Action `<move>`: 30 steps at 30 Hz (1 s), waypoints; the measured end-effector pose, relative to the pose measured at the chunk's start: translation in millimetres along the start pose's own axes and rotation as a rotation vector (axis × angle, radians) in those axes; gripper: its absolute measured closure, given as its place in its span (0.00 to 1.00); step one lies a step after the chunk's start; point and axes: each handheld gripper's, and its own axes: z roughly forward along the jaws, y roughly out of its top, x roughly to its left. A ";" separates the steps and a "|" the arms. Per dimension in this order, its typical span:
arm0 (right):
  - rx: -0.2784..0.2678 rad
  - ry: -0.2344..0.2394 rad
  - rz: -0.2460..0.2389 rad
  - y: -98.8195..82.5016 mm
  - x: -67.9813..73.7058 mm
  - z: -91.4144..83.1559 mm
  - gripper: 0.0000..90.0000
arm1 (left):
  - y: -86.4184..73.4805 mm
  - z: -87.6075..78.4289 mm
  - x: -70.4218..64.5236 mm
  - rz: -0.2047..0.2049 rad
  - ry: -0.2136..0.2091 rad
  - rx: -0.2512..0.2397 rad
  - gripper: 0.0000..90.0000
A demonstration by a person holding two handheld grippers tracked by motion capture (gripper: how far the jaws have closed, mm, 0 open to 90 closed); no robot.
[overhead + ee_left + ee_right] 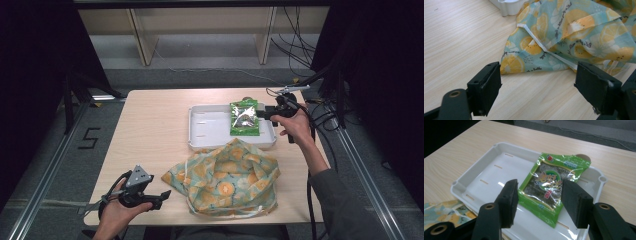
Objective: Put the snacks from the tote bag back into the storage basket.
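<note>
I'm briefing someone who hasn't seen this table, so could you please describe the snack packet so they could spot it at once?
On the wooden table, find the white tray beyond the lemon-print cloth bag. The snack packet lies flat at the tray's right end, beside the right gripper. It is the one glossy green thing, with a dark centre.

One white tray (200, 131) stands on the bench (150, 130) toward the far right corner. One green snack packet (244, 118) lies in the tray. One fruit-print cloth bag (230, 182) lies by the near edge. Two tongs are in hand: the left tongs (162, 196) and the right tongs (266, 113).
</note>
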 end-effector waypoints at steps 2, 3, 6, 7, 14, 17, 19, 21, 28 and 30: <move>0.005 0.003 0.036 -3.1 2.4 -2.8 0.54 | 0.6 -1.1 1.0 0.021 0.000 0.004 0.23; -0.005 0.004 -0.001 -4.1 -0.8 -4.5 0.54 | 0.6 -1.1 1.1 0.023 -0.003 0.000 0.23; 0.002 0.007 0.010 -8.7 0.4 -10.3 0.53 | 0.4 -0.9 0.3 0.005 -0.005 -0.004 0.23; 0.005 0.003 0.012 -10.8 0.3 -12.2 0.53 | 0.6 -1.2 0.4 0.007 -0.005 -0.003 0.23; 0.007 0.000 0.011 -22.7 2.9 -21.2 0.52 | 1.2 -2.3 0.5 0.028 0.000 0.000 0.23; 0.016 0.010 -0.005 -24.9 3.9 -23.1 0.50 | 1.0 -2.6 0.6 0.030 0.005 0.001 0.23; 0.012 0.014 -0.010 -26.5 4.8 -24.9 0.50 | 0.8 -1.8 0.0 0.013 0.008 -0.008 0.23; 0.013 0.015 -0.021 -28.5 6.6 -27.0 0.50 | 0.9 -2.3 0.8 0.021 0.001 -0.002 0.23; 0.009 0.017 -0.009 -37.7 11.2 -38.5 0.48 | 0.7 -1.3 -0.3 0.017 0.006 -0.007 0.23; -0.003 0.017 -0.009 -41.3 11.9 -40.5 0.47 | 0.9 -1.8 0.7 0.025 0.002 0.003 0.23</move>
